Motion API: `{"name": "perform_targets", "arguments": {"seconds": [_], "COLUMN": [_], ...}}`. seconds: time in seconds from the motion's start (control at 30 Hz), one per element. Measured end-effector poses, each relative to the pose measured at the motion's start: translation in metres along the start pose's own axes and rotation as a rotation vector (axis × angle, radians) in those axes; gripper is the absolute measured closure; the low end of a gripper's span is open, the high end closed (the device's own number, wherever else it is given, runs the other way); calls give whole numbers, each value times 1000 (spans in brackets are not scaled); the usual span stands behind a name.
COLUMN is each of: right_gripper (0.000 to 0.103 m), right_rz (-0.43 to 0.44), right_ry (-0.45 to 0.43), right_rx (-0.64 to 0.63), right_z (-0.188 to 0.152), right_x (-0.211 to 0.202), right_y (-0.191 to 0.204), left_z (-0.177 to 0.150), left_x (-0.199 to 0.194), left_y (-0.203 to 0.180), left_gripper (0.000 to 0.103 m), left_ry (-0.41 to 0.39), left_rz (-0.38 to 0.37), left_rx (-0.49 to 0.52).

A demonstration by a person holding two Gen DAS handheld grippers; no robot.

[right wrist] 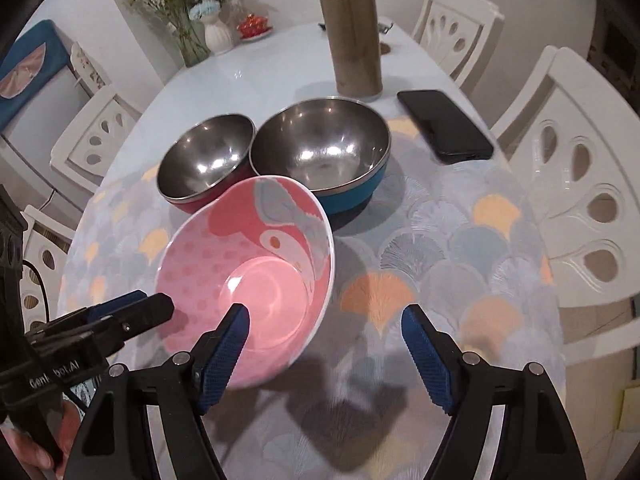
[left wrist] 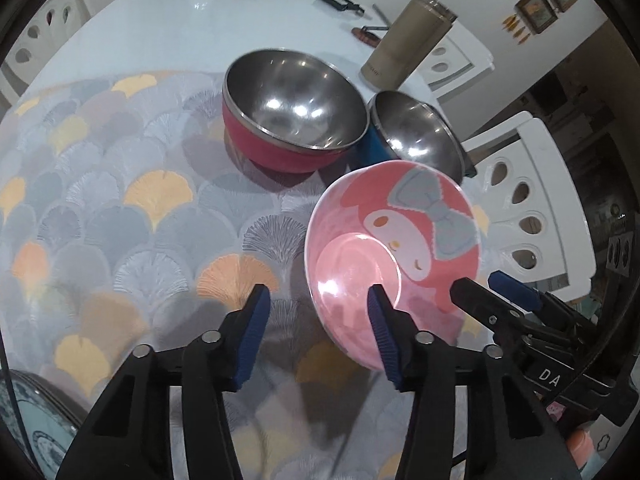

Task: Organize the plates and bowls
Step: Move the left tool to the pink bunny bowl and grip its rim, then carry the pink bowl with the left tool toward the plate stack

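Note:
A pink cartoon bowl (left wrist: 392,248) (right wrist: 248,276) stands tilted on the fan-patterned mat (left wrist: 120,200), its opening turned toward both cameras. My left gripper (left wrist: 318,312) is open. Its right finger lies over the bowl's inside and its left finger stands well clear over the mat, neither pad pressing. My right gripper (right wrist: 326,332) is open wide. Its left finger reaches into the bowl and its right finger hangs over the mat. Each gripper also shows from the side in the other view: left gripper (right wrist: 148,306), right gripper (left wrist: 480,292). Behind the pink bowl stand a red steel bowl (left wrist: 292,120) (right wrist: 204,160) and a blue steel bowl (left wrist: 416,132) (right wrist: 320,152), side by side.
A tan flask (right wrist: 354,40) stands behind the bowls, with a black phone (right wrist: 444,126) to its right. A blue-patterned plate (left wrist: 32,420) peeks in at the near left. White chairs (right wrist: 580,168) ring the table. A vase (right wrist: 218,36) stands at the far end.

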State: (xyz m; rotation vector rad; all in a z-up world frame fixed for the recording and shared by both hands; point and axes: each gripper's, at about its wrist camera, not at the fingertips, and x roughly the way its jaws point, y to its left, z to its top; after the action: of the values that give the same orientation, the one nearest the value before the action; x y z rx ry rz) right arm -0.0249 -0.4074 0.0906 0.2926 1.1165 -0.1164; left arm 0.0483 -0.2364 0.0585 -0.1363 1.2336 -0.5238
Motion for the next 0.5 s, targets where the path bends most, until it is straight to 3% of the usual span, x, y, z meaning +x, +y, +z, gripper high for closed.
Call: {"name": "perform_targets", "arguments": {"seconds": [0.27,0.5], "right_gripper": [41,67], "right_rz": [24,41], "right_ry": [52,73], "right_rx": [-43,-73], "right_z": [6,4], "right_x": [31,41], "right_y": [-3,-1], "left_z": [-7,-9], "left_x": [13,17], "left_y": [7,4], "left_gripper": [67,80], "left_ry": [1,-6], "left_rz": [-19,-24], "left_rx": [-67,-80]}}
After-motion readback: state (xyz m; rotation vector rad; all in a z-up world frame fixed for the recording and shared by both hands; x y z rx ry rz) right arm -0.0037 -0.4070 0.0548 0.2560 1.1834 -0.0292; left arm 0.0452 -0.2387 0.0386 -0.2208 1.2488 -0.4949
